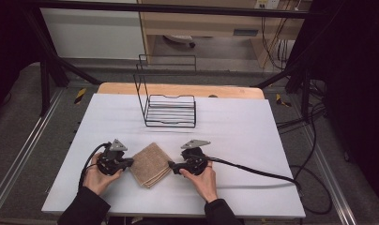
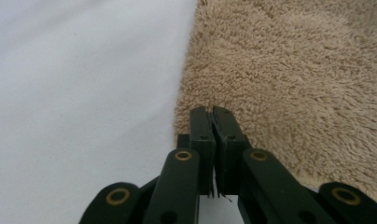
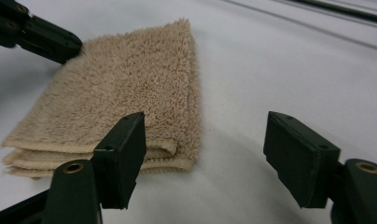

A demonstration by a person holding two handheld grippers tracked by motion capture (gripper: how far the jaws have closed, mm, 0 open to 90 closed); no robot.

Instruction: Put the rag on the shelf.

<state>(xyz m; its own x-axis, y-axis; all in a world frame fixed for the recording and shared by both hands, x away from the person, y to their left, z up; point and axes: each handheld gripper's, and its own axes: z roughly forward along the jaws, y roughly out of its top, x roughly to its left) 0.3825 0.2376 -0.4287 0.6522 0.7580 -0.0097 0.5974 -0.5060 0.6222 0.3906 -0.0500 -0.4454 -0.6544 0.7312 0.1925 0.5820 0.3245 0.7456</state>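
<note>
While you hold both tools low on the white surface (image 1: 234,126), the folded beige towel (image 1: 151,164) lies flat between them, near your edge and well in front of the black wire rack (image 1: 170,111). Your left gripper (image 2: 212,113) has its jaws pressed together, with nothing between them, and their tips touch the left edge of the towel. Your right gripper (image 3: 205,156) has its jaws wide apart just beside the towel's right corner, where the folded layers show; one jaw stands in front of the stacked edges and the other over bare surface.
</note>
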